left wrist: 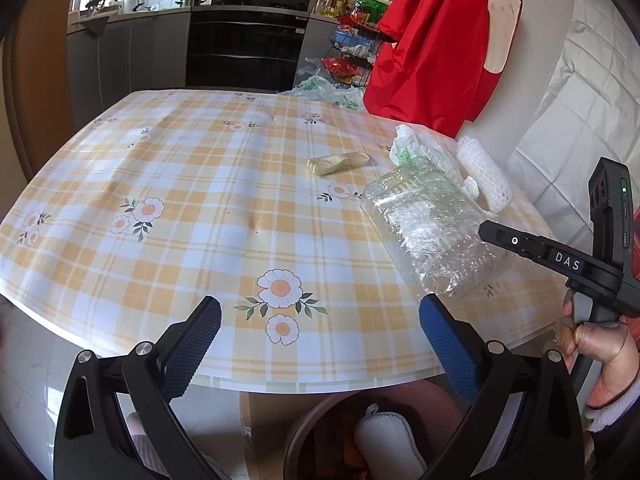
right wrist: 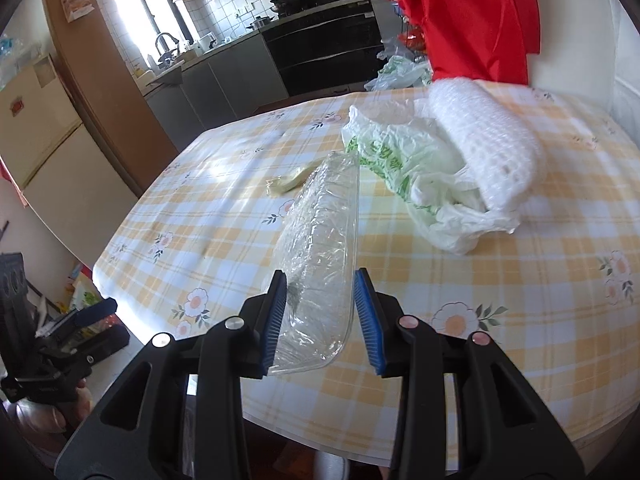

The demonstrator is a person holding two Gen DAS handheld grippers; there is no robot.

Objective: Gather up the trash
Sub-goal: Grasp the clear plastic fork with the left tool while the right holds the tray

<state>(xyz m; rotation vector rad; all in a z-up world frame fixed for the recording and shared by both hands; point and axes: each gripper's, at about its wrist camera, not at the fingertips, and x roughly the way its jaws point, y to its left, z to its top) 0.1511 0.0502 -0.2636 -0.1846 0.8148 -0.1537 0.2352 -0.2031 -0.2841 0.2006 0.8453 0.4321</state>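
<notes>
Tongs first: the right tongs (right wrist: 322,322) sit with their blue pads (right wrist: 276,320) close on either side of a clear plastic box (right wrist: 320,240), the left pad touching its crinkled side, the right pad just beside its rim; whether they truly pinch it I cannot tell. The box stands tilted on edge near the front of the table (right wrist: 520,280), which wears a yellow checked cloth with daisies. In the left wrist view the same box (left wrist: 428,232) lies over the table's right side, with the right tool's black body beside it.

The left tongs (left wrist: 320,344) are spread wide and hold nothing, hanging over the table's near edge. Below them stands a brown bin (left wrist: 320,420) with a white sponge-like piece (left wrist: 388,436) inside.

Beyond the box lie a crumpled white and green plastic bag (right wrist: 420,176) and, touching it, a roll of white bubble wrap (right wrist: 488,140). A small yellowish wrapper (right wrist: 286,182) rests apart, further toward the table's middle. A red cloth (right wrist: 476,12) hangs behind the far edge.
</notes>
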